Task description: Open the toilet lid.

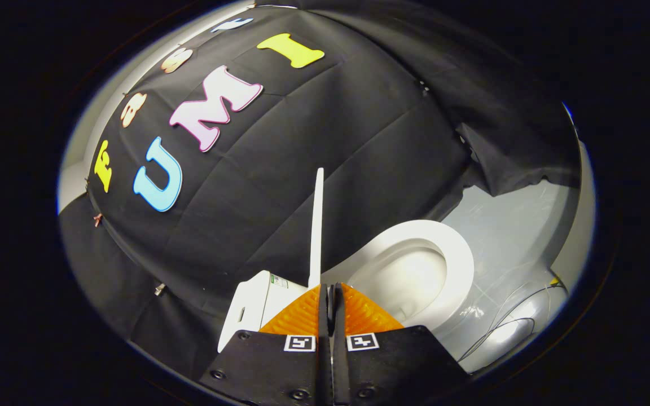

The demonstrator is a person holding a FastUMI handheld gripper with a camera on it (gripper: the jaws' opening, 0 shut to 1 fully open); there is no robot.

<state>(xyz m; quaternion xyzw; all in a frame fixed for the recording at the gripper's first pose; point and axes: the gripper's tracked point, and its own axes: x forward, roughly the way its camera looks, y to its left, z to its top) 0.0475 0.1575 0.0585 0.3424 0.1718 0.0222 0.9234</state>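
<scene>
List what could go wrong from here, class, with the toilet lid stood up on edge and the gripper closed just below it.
1. The lid stands near vertical, seen edge-on; it could tip and slam onto the seat.
2. The gripper looks shut just below the lid's edge; whether it pinches the lid is unclear, so pulling away might drag it down.

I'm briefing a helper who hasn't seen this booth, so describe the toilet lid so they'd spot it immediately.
Start at the white toilet against the black cloth wall. Between its open bowl and its tank rises the lid, just ahead of the shut gripper. Seen edge-on, it is a thin, upright white blade, unlike the round seat.
</scene>
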